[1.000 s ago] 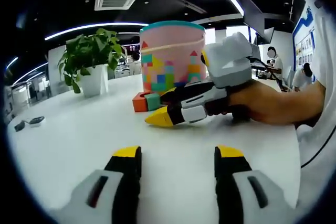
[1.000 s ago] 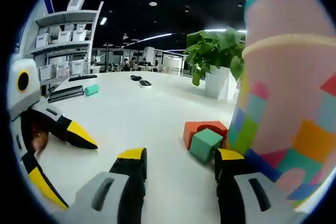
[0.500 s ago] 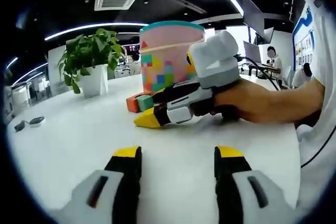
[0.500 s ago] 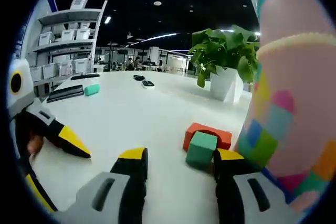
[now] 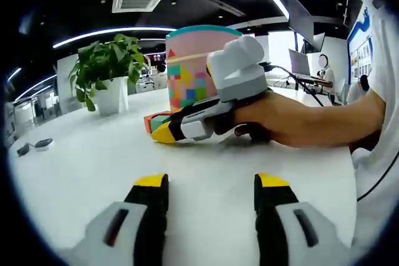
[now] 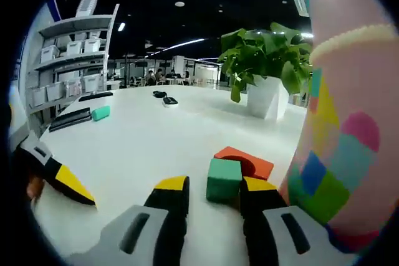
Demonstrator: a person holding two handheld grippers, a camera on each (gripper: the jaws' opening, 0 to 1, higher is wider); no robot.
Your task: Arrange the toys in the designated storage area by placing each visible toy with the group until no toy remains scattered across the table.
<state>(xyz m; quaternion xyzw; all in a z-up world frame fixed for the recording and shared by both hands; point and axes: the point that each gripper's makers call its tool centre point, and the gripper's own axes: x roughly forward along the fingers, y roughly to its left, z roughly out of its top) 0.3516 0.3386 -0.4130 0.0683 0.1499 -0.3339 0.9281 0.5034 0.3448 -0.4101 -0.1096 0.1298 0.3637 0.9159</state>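
A green cube (image 6: 223,179) lies on the white table (image 6: 143,147) just ahead of my right gripper (image 6: 215,186). The jaws stand open on either side of it, the right one almost against it, a gap on the left. An orange arch block (image 6: 249,162) lies behind the cube, against the tall pink toy bucket (image 6: 349,129). From the left gripper view, the right gripper (image 5: 165,133), held in a hand (image 5: 280,119), points its yellow tips at the green cube (image 5: 159,121) and orange block (image 5: 148,118) before the bucket (image 5: 201,66). My left gripper (image 5: 212,182) hovers open over bare table.
A potted plant (image 6: 265,73) in a white pot stands behind the blocks. Far across the table lie a small green object (image 6: 100,113), a dark keyboard (image 6: 73,118) and black items (image 6: 165,99). The left gripper's yellow tip (image 6: 65,182) shows at the left. People sit in the background (image 5: 324,73).
The right gripper has moved forward to the green cube and its jaws have narrowed around it. The left gripper has stayed still and open.
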